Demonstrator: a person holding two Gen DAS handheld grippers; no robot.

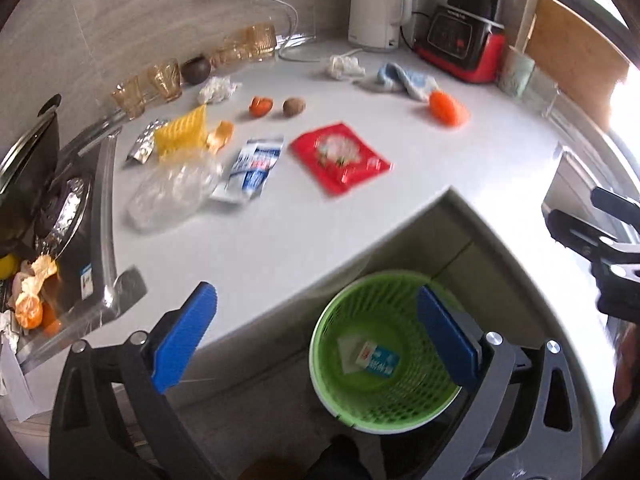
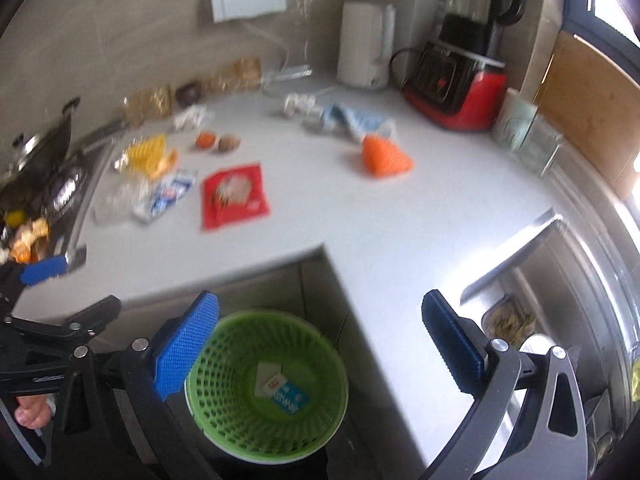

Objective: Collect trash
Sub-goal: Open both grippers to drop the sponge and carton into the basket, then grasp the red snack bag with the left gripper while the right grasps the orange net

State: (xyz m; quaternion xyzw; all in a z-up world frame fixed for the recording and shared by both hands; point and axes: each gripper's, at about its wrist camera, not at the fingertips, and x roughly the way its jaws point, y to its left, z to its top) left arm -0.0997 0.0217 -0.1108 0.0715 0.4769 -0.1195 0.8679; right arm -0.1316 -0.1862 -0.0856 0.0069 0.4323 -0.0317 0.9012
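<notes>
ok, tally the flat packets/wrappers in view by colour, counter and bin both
Red packet on the counter: 1
Blue-and-white wrappers: 2, with one on the counter and one in the green bin
Silver foil packet by the yellow piece: 1
Total: 4

Both handheld grippers hang with jaws spread wide and nothing between them.

The left gripper [image 1: 316, 336] shows two blue pads far apart, one pad [image 1: 184, 336] at lower left and the other at lower right, on black and grey linkage arms. The right gripper [image 2: 320, 348] is likewise spread, its pads [image 2: 186, 350] well separated. In the right wrist view the left gripper sits at the left edge, a fingertip of the person's hand [image 2: 30, 414] beneath it.
</notes>
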